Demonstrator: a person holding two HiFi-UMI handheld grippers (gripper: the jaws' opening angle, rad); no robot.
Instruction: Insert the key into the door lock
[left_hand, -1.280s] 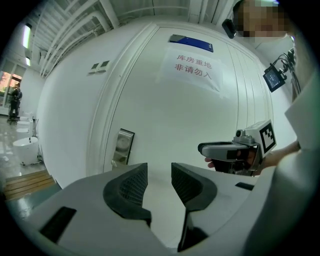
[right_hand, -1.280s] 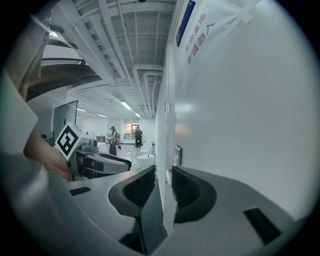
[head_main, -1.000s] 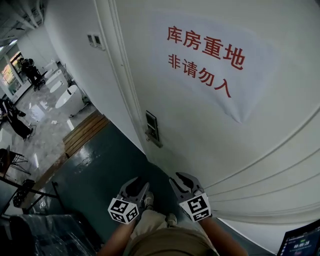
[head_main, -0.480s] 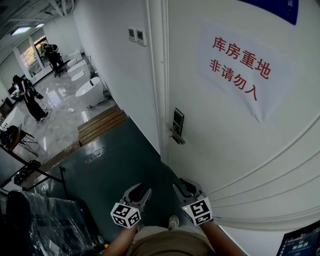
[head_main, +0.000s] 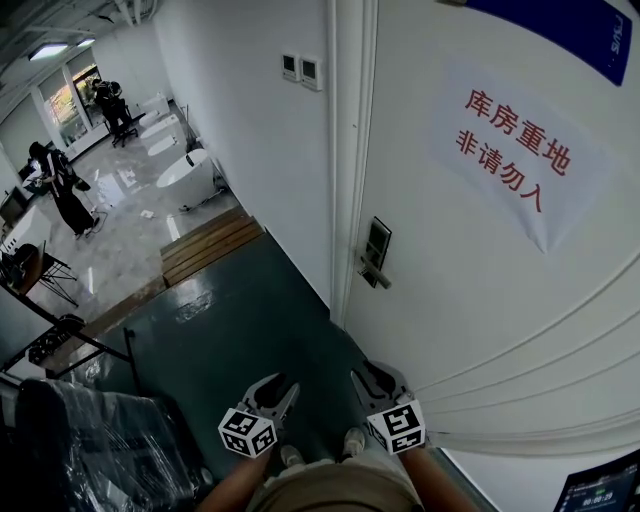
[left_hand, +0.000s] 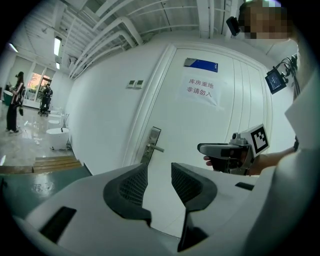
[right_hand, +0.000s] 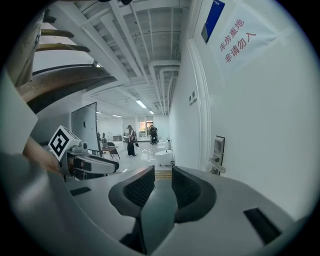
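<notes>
Facing the white door (head_main: 480, 300), we see it more squarely than a second ago. The head view has swung and levelled, so the door's edge now stands nearly upright. The door lock (head_main: 375, 252) has slid from left of centre to right of centre in the frame. Both grippers have stayed low by the body, well apart from the lock, so we judge this a turn of the gaze toward the target, not a reach.

A paper notice (head_main: 510, 165) with red characters hangs high on the door. The left gripper (head_main: 277, 388) has its jaws spread with nothing between them. The right gripper (head_main: 375, 378) has its jaws a narrower gap apart, and only the distant floor shows through.

The lock sits close to the door's hinge-free edge. It is a tall, narrow metal plate with a dark upper panel and a lever handle (head_main: 370, 274) at its foot. We cannot make out its keyhole at this size. No key shows in any view, either in the jaws or at the lock, so we cannot place it.
</notes>
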